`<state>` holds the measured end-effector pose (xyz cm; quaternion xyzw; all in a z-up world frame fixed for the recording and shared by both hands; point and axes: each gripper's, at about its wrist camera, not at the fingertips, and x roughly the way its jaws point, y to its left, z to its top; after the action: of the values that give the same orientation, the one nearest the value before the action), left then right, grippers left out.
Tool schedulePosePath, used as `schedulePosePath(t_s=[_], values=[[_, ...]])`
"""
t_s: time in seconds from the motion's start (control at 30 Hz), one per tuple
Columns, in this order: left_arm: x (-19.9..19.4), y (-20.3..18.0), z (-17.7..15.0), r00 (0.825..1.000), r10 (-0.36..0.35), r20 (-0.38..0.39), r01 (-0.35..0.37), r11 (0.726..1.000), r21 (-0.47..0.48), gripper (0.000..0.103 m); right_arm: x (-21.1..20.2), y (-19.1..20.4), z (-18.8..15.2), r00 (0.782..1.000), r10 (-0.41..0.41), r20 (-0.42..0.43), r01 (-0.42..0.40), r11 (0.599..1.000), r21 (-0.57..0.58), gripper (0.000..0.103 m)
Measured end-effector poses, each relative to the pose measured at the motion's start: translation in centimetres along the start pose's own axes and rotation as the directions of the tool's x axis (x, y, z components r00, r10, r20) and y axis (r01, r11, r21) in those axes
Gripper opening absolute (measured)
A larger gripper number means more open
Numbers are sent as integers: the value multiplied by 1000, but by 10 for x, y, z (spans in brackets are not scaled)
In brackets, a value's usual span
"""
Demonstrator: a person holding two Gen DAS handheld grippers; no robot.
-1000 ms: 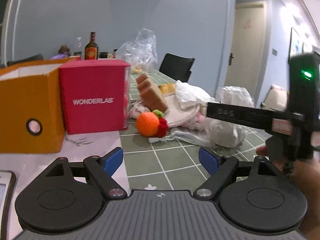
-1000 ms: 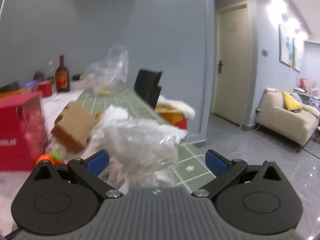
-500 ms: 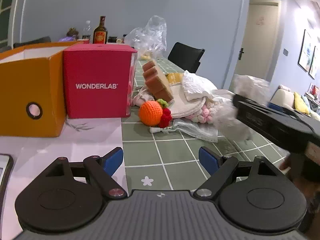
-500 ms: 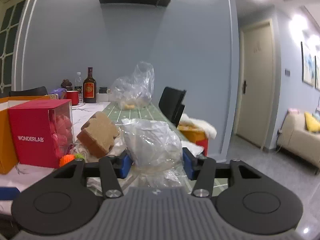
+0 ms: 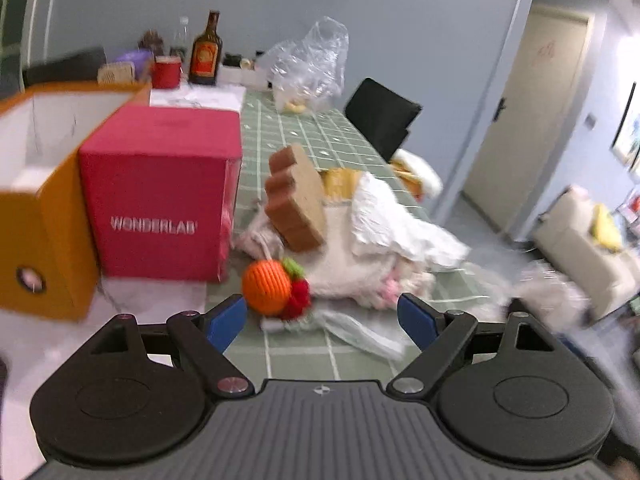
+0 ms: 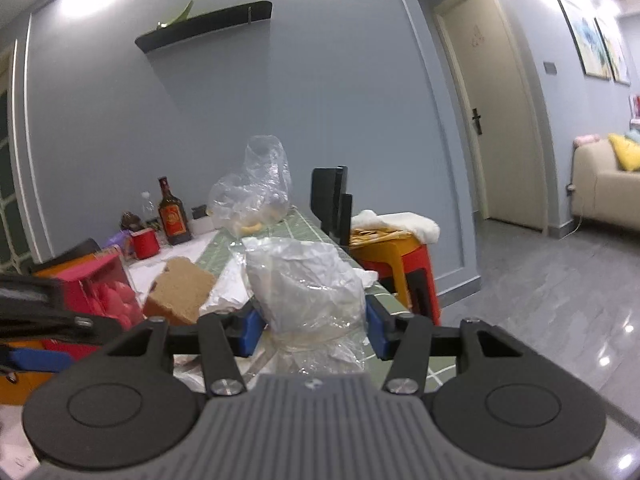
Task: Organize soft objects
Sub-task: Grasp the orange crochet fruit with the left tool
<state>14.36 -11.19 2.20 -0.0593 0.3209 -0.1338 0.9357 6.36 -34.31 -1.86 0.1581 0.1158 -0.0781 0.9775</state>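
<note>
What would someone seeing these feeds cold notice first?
Probably the crumpled clear plastic bag bulging up between the right gripper jaws, squeezed at its neck. Next, the bright pink WONDERLAB box beside the open orange box. Just in front of the open, empty left gripper sits the orange crocheted ball, at the edge of a white fabric heap.

I judge this a home's living and dining room: a green-tiled tabletop (image 5: 304, 344) carrying a liquor bottle (image 5: 206, 50) and red mug (image 5: 165, 73), a black dining chair (image 5: 380, 118), a beige sofa (image 6: 604, 196) with yellow cushion, framed pictures (image 6: 592, 44), and an interior door (image 6: 500, 120).
</note>
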Motion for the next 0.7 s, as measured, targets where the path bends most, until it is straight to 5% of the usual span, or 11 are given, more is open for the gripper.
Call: schedulePosePath(t_s=[0.2,0.47,0.53,0.6,0.7], values=[[42,-19,-3,993,90,70,-98,988,121,100,6,-4,-1,996,7,-88,-3,999,42,52],[76,-29,-11,969,238,62,-246,947,206,100,6,0,-1,994,47,-97,-41,998,55,52],[78,-30,-15,964,253,81,-265,937,226,88,7,0,-1,994,40,-100,-33,997,64,52],[77,-30,-17,957,280,81,-291,930,225,61,7,-1,-1,994,40,-104,-32,997,75,52],[76,-29,-18,954,286,89,-298,931,209,60,6,-1,-1,994,49,-102,-41,996,78,52]])
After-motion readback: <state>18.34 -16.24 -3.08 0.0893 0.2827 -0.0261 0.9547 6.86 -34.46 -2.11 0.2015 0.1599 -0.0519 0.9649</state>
